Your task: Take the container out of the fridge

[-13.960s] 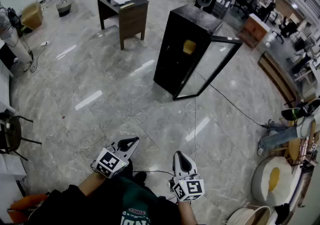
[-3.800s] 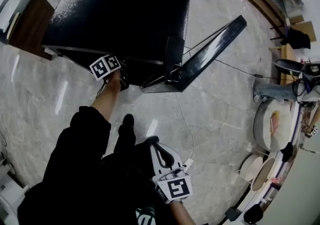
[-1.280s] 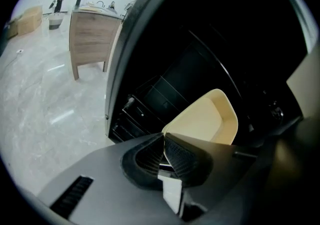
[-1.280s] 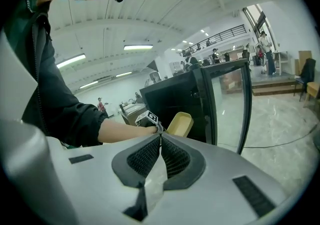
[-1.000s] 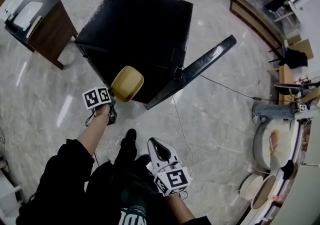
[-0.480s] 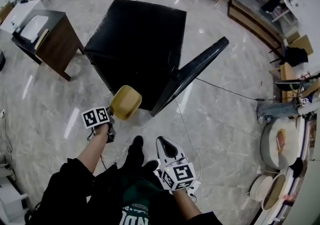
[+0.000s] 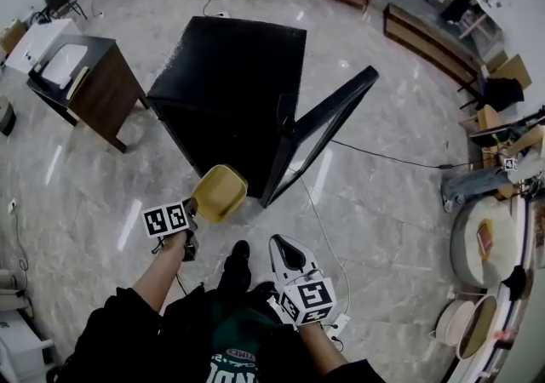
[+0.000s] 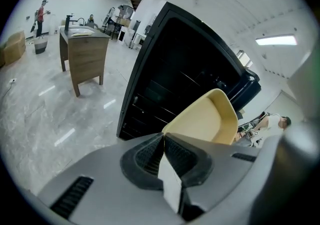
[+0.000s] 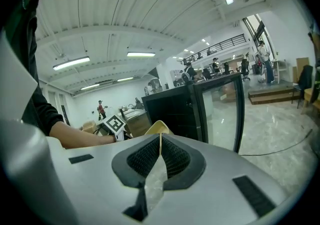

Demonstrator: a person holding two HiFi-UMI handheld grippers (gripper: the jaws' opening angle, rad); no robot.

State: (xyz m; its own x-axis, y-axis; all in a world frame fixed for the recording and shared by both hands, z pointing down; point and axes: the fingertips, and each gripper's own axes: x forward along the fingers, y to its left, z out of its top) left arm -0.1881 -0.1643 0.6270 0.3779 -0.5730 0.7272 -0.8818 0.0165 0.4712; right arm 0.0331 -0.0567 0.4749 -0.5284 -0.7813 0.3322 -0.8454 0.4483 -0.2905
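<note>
Container (image 7: 219, 192): out of fridge (image 7: 230, 75), projecting ahead of left gripper (image 7: 193, 216), jaws pinched tight on its rim. Right gripper (image 7: 285, 247): closed, empty. Risk: edge-only pinch; container may pivot, slip, drop.

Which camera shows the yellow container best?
The left gripper view: the yellow container is big and close, its open inside showing, pinched by the left gripper. The head view shows the container small from above; the right gripper view shows only its tip.
</note>
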